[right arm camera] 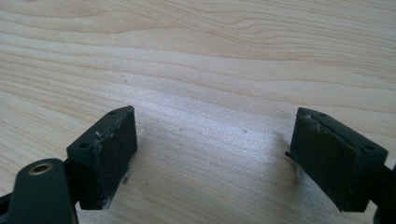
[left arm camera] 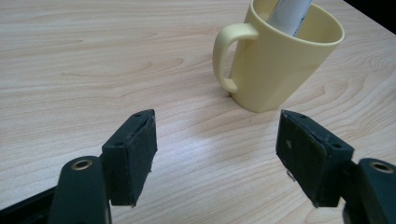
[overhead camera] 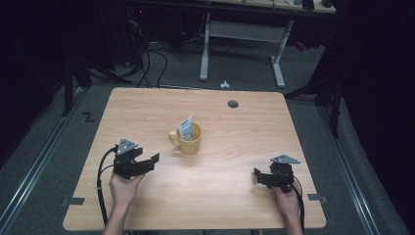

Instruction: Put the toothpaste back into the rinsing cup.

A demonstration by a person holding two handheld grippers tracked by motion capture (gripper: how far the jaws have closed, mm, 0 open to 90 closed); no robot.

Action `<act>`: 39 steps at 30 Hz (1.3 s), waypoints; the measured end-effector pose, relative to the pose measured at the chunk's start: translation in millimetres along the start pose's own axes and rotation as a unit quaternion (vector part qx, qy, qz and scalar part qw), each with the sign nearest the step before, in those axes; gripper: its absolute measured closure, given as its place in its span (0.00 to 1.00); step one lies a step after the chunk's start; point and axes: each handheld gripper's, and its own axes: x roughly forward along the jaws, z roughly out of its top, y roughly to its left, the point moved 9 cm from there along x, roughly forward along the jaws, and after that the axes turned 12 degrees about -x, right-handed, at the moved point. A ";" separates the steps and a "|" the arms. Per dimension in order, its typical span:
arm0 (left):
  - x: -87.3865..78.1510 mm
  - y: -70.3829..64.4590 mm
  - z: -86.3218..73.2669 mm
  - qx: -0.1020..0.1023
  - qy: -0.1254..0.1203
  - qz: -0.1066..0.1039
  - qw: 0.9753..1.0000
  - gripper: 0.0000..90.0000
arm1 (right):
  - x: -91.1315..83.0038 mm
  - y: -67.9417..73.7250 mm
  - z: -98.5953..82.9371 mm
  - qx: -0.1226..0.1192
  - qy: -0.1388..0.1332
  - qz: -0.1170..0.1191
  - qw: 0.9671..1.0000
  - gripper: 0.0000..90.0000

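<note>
Your left claw is spread wide and holds nothing; in the left gripper view the yellow mug stands just ahead of its pads, a little right of the line between them, handle turned toward you. Your right claw is just as wide open and empty, resting low over bare wood well apart from the mug. The mug sits upright near the middle of the counter, and a pale blue sachet leans inside it, poking above the rim.

The main risk is the mug tipping or skating. It is light-looking and stands free, so if you drive the left claw in off-centre, one pad will probably strike the handle or the wall first and shove the mug sideways before the other pad arrives. Squeezing the curved wall high up could also squirt it out of the grip.

If you go for the sachet instead, it is thin and loose; a pinch on its edge may crumple it, or drag the mug along and topple it.
</note>
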 end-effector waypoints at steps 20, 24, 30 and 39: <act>4.6 19.0 -14.6 -0.013 0.008 0.023 1.000 0.33 | 0.0 0.0 0.0 0.000 0.000 0.000 1.000 0.17; 6.3 23.6 -18.3 -0.013 0.011 0.030 0.999 0.33 | 0.0 0.0 0.0 0.000 0.000 0.000 1.000 0.17; 10.6 28.9 -24.3 -0.013 0.020 0.041 0.999 0.33 | 0.0 0.0 0.0 0.000 0.000 0.000 1.000 0.17; 18.5 35.8 -30.2 -0.007 0.030 0.056 0.998 0.33 | 0.0 0.2 0.0 0.001 0.000 0.000 1.000 0.17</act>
